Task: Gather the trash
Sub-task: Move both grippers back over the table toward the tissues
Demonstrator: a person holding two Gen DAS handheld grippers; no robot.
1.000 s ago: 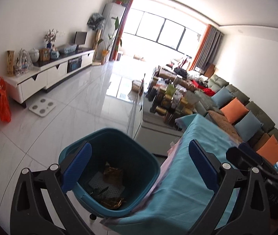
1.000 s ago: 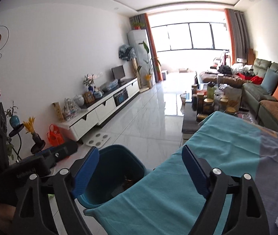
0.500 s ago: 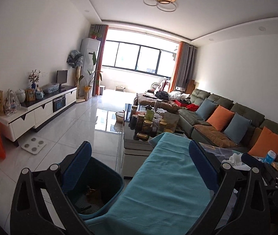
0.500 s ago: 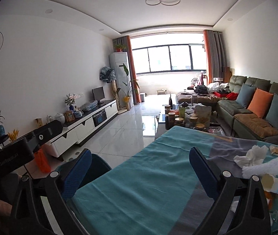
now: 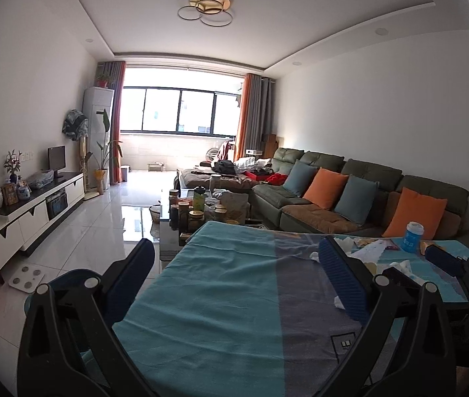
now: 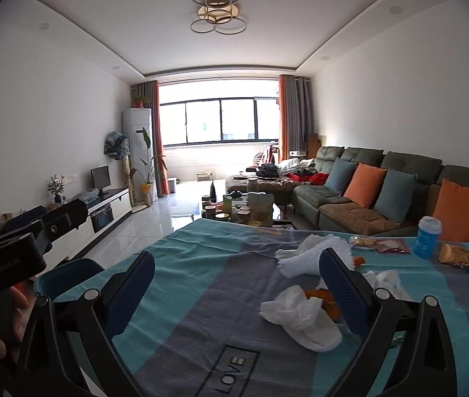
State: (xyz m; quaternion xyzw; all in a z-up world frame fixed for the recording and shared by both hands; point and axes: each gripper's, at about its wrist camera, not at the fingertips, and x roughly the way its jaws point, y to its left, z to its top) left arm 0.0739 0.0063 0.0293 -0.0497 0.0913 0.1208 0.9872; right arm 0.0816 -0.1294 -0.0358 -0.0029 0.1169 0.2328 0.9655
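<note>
A table with a teal and grey cloth (image 6: 201,284) holds trash at its right side: a crumpled white tissue (image 6: 300,317) over orange peel (image 6: 320,294), a white napkin (image 6: 303,254), snack wrappers (image 6: 455,254) and a blue cup (image 6: 427,236). The teal bin (image 6: 69,271) stands on the floor at the table's left end and also shows in the left wrist view (image 5: 65,281). My right gripper (image 6: 234,294) is open and empty above the cloth, left of the tissue. My left gripper (image 5: 237,281) is open and empty over the cloth.
A coffee table with jars (image 5: 201,211) stands beyond the table. A green sofa with orange and blue cushions (image 5: 350,192) runs along the right. A white TV cabinet (image 5: 29,218) lines the left wall. A white scale (image 5: 27,276) lies on the tiled floor.
Both grippers have swung up and to the right, away from the bin and over the table. The trash on the cloth has come into view. Both stay open.
</note>
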